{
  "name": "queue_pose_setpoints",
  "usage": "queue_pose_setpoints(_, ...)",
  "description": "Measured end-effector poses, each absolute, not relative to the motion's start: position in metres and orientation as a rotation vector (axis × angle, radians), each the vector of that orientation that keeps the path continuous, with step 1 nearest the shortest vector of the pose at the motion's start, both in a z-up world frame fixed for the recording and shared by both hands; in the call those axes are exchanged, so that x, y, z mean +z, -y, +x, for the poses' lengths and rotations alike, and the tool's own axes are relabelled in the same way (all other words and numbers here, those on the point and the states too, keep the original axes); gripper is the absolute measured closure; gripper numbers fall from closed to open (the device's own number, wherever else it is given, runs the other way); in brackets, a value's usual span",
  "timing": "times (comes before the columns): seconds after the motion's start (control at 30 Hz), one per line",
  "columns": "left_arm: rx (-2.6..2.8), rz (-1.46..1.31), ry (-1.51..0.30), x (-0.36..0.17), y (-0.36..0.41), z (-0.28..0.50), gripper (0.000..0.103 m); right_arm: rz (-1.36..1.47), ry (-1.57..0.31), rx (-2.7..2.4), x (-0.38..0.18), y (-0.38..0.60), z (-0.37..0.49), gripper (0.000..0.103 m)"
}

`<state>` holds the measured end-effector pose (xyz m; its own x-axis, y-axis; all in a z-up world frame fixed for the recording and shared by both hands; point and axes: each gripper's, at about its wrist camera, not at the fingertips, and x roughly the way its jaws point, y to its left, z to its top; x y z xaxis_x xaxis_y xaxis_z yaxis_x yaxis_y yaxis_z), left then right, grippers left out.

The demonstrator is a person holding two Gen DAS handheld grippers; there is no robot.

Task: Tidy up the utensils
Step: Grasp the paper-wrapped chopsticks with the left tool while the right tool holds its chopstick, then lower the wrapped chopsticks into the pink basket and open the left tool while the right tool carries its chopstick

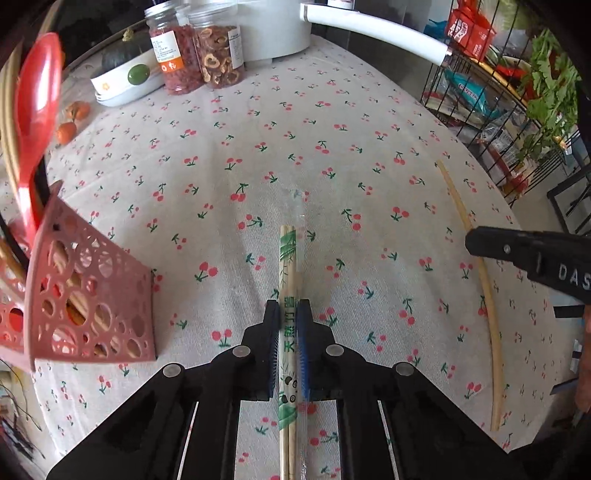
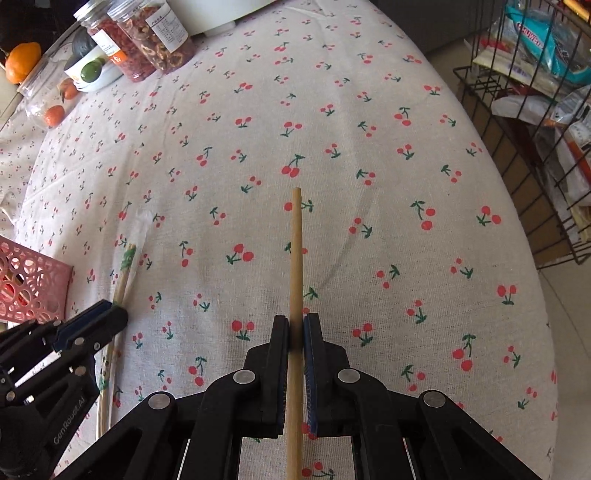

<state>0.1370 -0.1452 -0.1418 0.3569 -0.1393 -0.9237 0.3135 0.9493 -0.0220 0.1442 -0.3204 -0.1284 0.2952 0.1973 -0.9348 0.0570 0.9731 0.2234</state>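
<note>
My left gripper point(image 1: 287, 308) is shut on a pair of wrapped bamboo chopsticks point(image 1: 287, 280) in a green-printed sleeve, pointing forward over the cherry-print tablecloth. The pink perforated utensil basket point(image 1: 92, 295) stands to its left, holding a red spoon point(image 1: 35, 110) and wooden sticks. My right gripper point(image 2: 296, 321) is shut on a plain wooden chopstick point(image 2: 296, 258) that points forward. In the right wrist view the left gripper point(image 2: 110, 310) and its wrapped chopsticks point(image 2: 123, 273) show at the lower left, with the basket point(image 2: 29, 284) beside them. In the left wrist view the right gripper point(image 1: 476, 242) holds the plain chopstick point(image 1: 491, 325).
Two jars of dried fruit point(image 1: 199, 55), a white bowl point(image 1: 122, 81), a dark squash and small oranges point(image 1: 72, 122) stand at the table's far left. A black wire rack point(image 1: 509, 110) with packets and greens stands off the table's right edge. A white appliance handle point(image 1: 376, 33) reaches over the far side.
</note>
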Motion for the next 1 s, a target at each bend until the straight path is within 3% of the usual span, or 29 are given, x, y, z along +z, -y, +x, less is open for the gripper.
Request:
queue_pose_setpoints(0.57, -0.413, -0.017, -0.902, -0.022, 0.059, 0.028, 0.093, 0.318, -1.044, 0.18, -0.055, 0.297, 0.104, 0.097)
queue_pose_setpoints(1.0, -0.403, -0.118, -0.713, 0.031, -0.002, 0.012, 0.093, 0.3, -0.838, 0.222, 0.001, 0.268, 0.081, 0.097)
